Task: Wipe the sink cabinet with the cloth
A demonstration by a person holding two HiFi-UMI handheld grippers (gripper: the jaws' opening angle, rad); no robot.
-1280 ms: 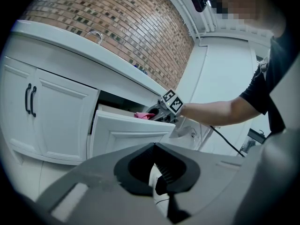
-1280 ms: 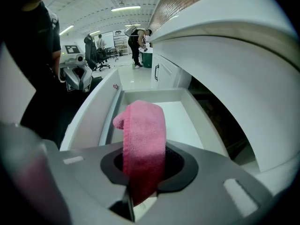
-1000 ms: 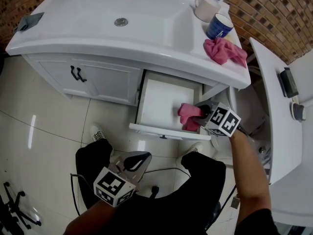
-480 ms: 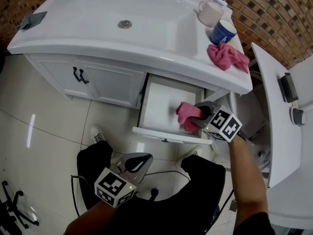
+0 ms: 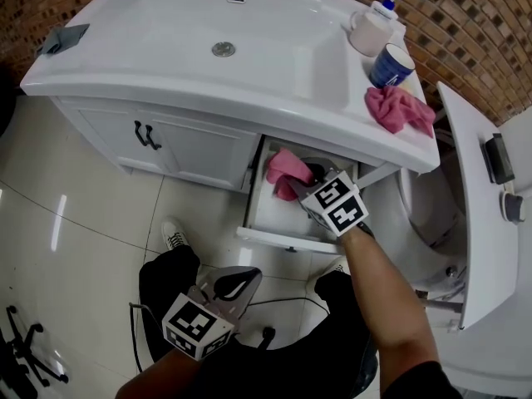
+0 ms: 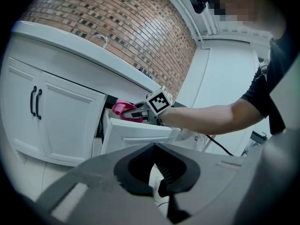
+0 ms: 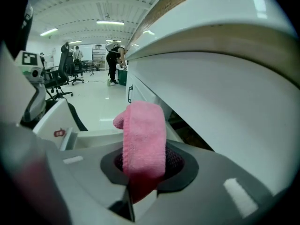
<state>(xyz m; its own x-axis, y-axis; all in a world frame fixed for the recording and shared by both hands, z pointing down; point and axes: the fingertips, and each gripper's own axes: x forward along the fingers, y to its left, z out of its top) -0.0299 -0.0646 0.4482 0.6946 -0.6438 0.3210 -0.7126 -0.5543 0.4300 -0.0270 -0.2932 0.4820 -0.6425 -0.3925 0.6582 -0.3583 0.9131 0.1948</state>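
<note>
A pink cloth (image 5: 285, 167) is held inside the open drawer (image 5: 287, 238) of the white sink cabinet (image 5: 199, 152). My right gripper (image 5: 301, 184) is shut on it, reaching into the drawer's back, under the countertop. In the right gripper view the cloth (image 7: 143, 139) stands up between the jaws, with the counter's underside just above. From the left gripper view, the cloth (image 6: 120, 108) and the right gripper (image 6: 140, 114) show above the drawer front (image 6: 136, 137). My left gripper (image 5: 231, 285) is shut and empty, held low over the person's lap.
A second pink cloth (image 5: 399, 109) lies on the countertop's right end, by a blue cup (image 5: 391, 65) and a soap dispenser (image 5: 372, 26). The cabinet doors (image 5: 145, 135) at the left are closed. A white toilet (image 5: 428, 206) stands to the right.
My right gripper has pushed the cloth from the drawer's front right corner back and leftward, deeper under the countertop. The left gripper has hardly moved.
</note>
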